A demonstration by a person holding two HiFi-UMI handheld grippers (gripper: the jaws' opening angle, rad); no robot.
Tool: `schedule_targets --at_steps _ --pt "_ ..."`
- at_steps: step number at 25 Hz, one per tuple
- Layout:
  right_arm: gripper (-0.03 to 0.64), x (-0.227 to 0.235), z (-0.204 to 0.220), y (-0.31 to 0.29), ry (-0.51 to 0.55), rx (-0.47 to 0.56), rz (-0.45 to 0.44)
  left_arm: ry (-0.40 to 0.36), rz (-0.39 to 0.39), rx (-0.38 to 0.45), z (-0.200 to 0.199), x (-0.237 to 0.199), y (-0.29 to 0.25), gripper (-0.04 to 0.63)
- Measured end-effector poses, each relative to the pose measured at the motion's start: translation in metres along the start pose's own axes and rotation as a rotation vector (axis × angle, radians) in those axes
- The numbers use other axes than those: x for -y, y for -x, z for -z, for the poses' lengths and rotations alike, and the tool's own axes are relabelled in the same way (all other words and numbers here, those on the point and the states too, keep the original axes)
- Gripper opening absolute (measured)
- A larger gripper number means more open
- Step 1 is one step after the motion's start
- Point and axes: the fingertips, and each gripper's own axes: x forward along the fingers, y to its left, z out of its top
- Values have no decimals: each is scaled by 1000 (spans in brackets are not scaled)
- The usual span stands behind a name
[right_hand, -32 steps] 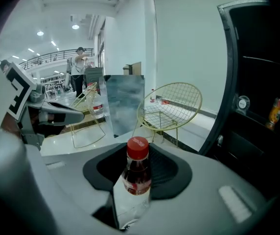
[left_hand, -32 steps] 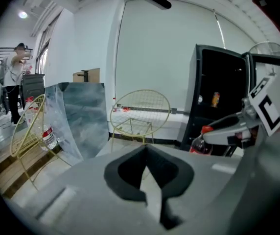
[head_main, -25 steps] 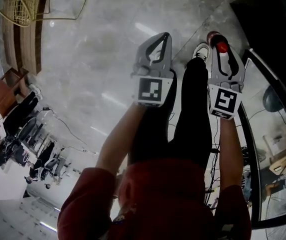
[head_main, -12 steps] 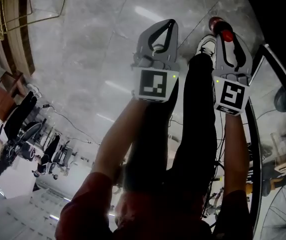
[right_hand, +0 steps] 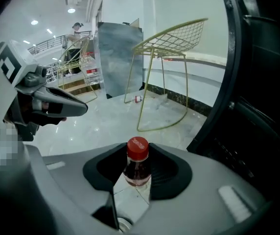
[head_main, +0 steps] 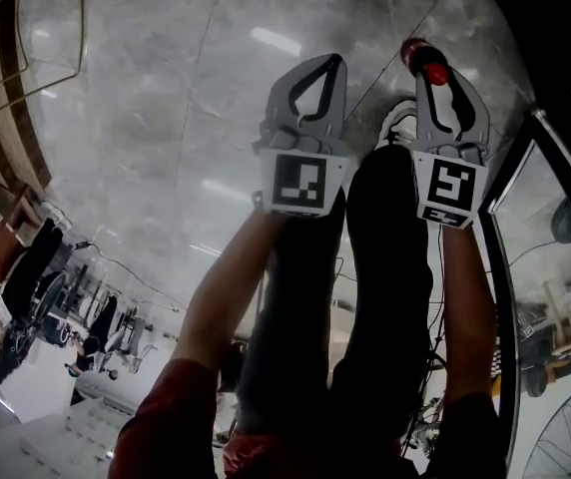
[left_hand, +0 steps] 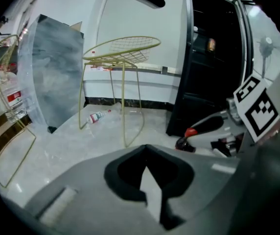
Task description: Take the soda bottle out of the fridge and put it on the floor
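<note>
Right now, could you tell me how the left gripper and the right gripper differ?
The right gripper is clamped on the red-capped soda bottle; the left gripper holds nothing. The right gripper's jaws stand apart around the bottle, while the left gripper's jaws meet at the tips. Both are grey and point down at the marble floor.

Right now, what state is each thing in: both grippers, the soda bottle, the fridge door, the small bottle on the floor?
Left gripper: shut, nothing between the jaws.
Right gripper: shut on the soda bottle.
Soda bottle: capped, held by the neck.
Fridge door: open.
Small bottle: lying on its side on the floor.
</note>
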Motion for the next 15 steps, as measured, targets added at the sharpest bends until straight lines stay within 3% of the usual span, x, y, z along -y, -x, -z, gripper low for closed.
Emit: schedule_targets --at_steps 11,15 --pt "133 29 52 -84 -32 -20 34 12 6 5 47 -6 -63 0" --pt "133 28 52 -90 -10 6 34 25 17 -26 58 -3 -67 0"
